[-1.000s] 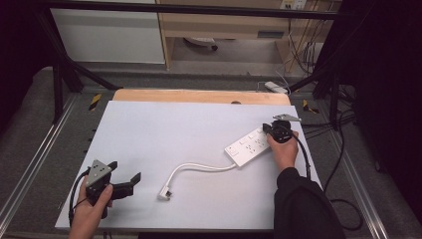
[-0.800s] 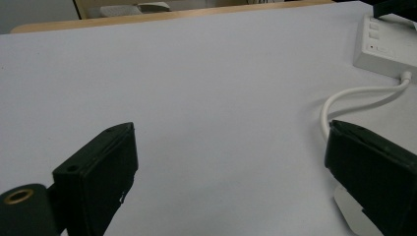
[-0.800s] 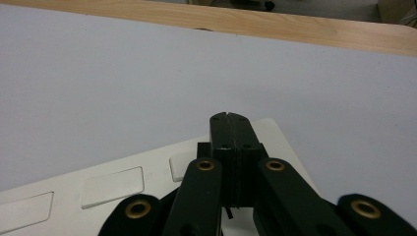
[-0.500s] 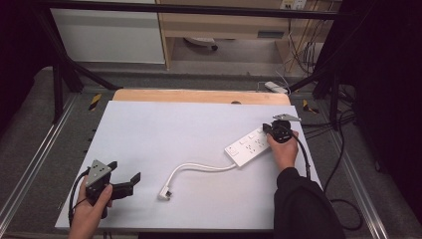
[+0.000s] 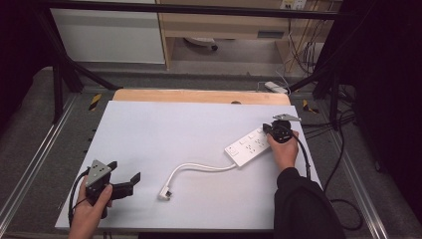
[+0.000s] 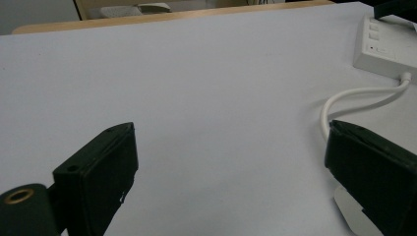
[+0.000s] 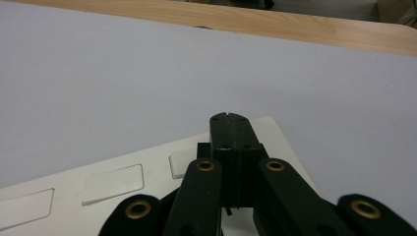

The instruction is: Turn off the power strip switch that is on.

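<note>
On the white desk we see a white power strip at the right, its cord curling leftward. Our right tool rests closed, empty, over the strip's far end. Our left tool sits wide open, well apart near the front-left corner.

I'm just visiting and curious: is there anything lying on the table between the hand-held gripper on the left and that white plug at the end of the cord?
Nothing visible does. The left hand-held gripper, jaws open, faces the white plug across bare white tabletop. The plug's cord curves away toward the power strip.
</note>
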Demonstrator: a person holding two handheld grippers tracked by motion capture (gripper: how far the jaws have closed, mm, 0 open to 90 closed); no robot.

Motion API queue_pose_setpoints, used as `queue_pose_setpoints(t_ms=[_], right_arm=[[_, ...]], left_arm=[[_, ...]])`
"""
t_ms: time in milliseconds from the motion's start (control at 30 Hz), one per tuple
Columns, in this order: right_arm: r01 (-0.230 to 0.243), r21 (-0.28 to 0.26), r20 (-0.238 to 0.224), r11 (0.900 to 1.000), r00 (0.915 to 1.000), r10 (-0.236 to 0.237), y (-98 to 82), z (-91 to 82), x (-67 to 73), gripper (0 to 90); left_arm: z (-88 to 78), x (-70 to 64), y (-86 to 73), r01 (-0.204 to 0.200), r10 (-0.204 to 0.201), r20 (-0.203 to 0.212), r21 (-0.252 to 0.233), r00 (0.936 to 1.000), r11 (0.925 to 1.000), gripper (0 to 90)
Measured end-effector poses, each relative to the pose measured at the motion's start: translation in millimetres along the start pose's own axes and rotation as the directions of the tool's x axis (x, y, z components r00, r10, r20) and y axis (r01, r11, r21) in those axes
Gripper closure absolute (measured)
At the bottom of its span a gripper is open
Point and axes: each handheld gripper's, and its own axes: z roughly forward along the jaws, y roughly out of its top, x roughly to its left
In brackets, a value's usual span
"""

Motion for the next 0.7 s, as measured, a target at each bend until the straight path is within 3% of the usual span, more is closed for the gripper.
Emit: queue_pose_setpoints(t_ms=[700], right_arm=[[0.006, -0.009, -0.016, 1.000, 0.9999, -0.006, 3.0, -3.3, 5.6, 90.0]], left_arm=[[-0.2, -0.3, 0.1, -0.006, 0.006, 0.000, 0.002, 1.0000, 1.0000, 6.0]])
